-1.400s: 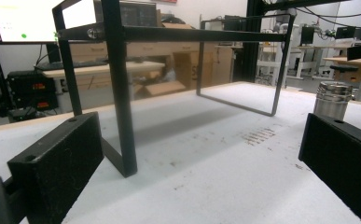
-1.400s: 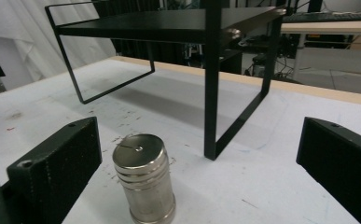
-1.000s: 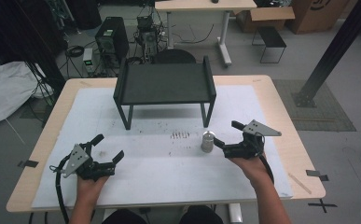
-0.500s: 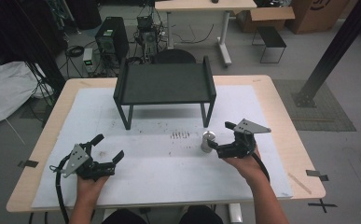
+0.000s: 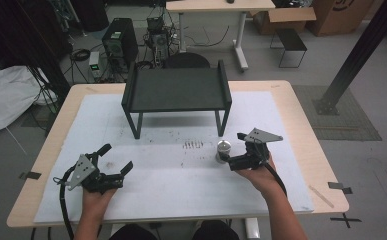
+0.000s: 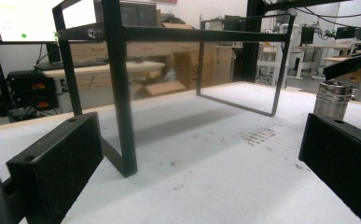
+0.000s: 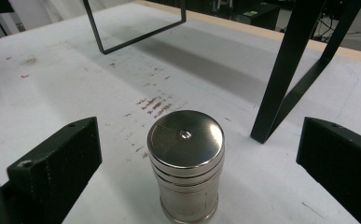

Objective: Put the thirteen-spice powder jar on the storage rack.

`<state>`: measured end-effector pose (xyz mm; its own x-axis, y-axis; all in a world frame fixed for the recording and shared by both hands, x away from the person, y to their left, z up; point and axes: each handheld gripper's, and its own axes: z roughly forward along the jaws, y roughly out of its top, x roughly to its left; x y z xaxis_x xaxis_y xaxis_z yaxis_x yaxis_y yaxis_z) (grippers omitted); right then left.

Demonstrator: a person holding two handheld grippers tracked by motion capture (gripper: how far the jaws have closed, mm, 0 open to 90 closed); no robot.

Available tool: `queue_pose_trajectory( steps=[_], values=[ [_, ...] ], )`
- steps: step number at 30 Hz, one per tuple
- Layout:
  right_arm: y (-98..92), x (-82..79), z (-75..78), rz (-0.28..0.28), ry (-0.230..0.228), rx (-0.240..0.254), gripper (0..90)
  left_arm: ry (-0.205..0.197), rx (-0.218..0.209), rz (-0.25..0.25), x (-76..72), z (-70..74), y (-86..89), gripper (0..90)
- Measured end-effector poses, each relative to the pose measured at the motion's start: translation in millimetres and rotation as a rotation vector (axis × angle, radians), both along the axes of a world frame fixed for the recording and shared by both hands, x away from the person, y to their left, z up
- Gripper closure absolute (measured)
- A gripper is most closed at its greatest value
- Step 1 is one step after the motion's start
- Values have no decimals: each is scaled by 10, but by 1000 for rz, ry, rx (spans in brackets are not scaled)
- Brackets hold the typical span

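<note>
Since a second ago the right gripper (image 5: pixel 229 154) has slid left to the steel canister (image 5: pixel 223 148) on the white mat (image 5: pixel 181 190); the left gripper (image 5: pixel 116 161) has stayed wide and empty. From the left gripper view, the canister (image 6: pixel 332 99) stands beyond the black stand's (image 6: pixel 122 93) legs. Only the right gripper view shows the gap: the canister (image 7: pixel 186 163) stands upright between wide-spread jaws (neither touching it).

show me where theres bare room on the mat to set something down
Free: the wide stretch between the left tool and the metal canister, and under the black stand. Crowded: around the canister, where the right tool closes in.
</note>
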<state>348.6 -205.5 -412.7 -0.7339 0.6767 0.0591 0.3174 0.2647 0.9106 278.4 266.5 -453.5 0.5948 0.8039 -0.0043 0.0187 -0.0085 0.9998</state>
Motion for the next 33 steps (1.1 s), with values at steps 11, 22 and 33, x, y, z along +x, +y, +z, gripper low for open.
queue_pose_trajectory(
  steps=[11,22,33],
  values=[
    [64,33,-78,-7,36,-46,12,1,-2,0,1,0,0,4],
    [103,44,-125,-2,47,-80,108,0,-2,0,1,0,0,4],
    [125,47,-147,9,61,-102,271,0,-2,0,1,0,0,4]
  ],
)
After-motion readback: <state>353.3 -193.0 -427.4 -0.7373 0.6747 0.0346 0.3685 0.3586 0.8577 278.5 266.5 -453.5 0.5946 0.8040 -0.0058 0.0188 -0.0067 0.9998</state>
